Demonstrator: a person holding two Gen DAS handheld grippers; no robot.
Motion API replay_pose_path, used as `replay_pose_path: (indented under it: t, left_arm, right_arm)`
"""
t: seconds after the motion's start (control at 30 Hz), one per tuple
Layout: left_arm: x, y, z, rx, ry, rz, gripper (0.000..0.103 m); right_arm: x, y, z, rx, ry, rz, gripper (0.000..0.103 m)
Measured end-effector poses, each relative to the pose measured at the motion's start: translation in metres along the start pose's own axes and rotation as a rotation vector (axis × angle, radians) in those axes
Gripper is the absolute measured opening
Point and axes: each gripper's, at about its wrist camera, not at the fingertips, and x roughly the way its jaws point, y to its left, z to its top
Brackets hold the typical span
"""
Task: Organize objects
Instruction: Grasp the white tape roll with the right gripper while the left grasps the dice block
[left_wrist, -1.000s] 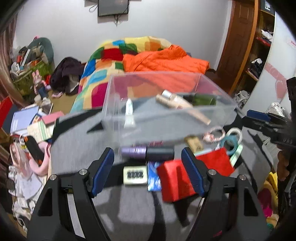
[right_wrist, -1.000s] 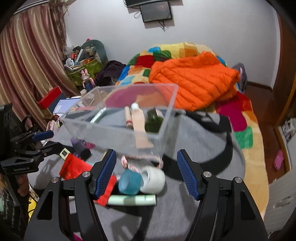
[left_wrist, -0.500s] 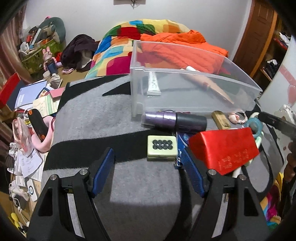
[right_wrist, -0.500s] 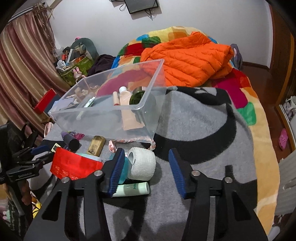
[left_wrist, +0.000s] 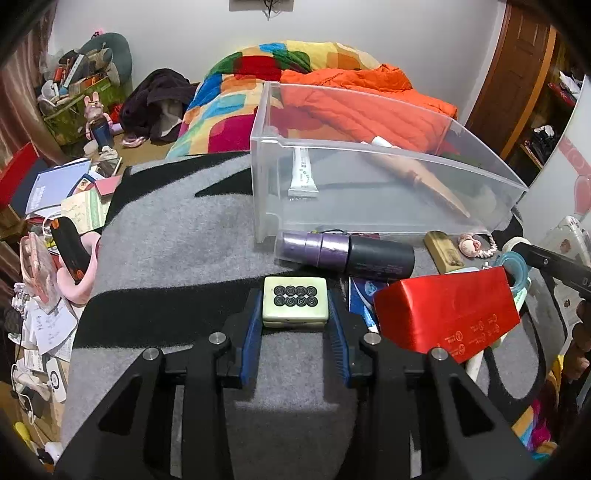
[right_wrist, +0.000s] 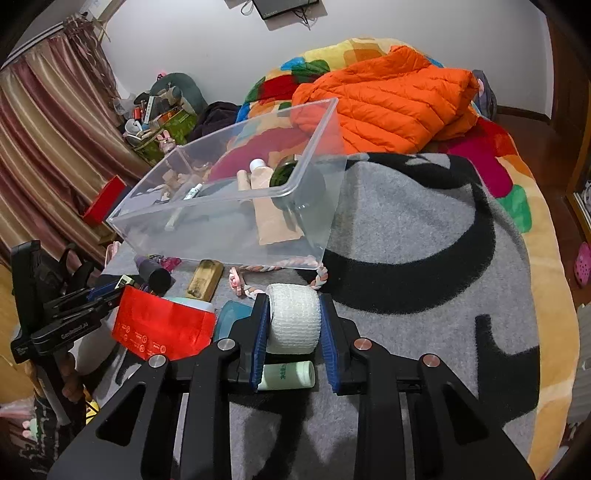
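Observation:
My left gripper (left_wrist: 294, 310) is shut on a pale green mahjong tile (left_wrist: 294, 302) that rests on the grey rug. My right gripper (right_wrist: 293, 325) is shut on a white bandage roll (right_wrist: 293, 320), with a pale green tube (right_wrist: 286, 374) lying under it. A clear plastic bin (left_wrist: 388, 192) stands just beyond; it holds a white tube (left_wrist: 303, 176), a beige tube (right_wrist: 267, 210) and a dark green jar (right_wrist: 284, 171). In front of the bin lie a purple-and-black cylinder (left_wrist: 345, 254), a red packet (left_wrist: 447, 317), a gold bar (right_wrist: 205, 278) and a teal ring (left_wrist: 513, 266).
The grey-and-black rug (right_wrist: 424, 240) covers the bed. An orange jacket (right_wrist: 388, 99) and a colourful quilt (left_wrist: 229, 107) lie behind the bin. Books, papers and clutter (left_wrist: 55, 206) cover the floor at the left. A braided rope toy (right_wrist: 243, 286) lies by the bin.
Both grippers have come down and forward to the rug. The left has closed around the mahjong tile and the right around the bandage roll; both were open before.

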Motion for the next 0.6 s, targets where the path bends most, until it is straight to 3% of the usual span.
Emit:
replay_pose_path:
  t: [0.27, 0.6]
  left_arm:
    - [-0.018, 0.002, 0.003, -0.01, -0.06, 0.005, 0.034]
    - [-0.049, -0.01, 0.024, -0.003, -0.179, -0.024, 0.034]
  right_arm:
    - [-0.025, 0.017, 0.007, -0.066, -0.09, -0.065, 0.024]
    - [-0.048, 0.038, 0.028, -0.117, -0.186, -0.041, 0.024]
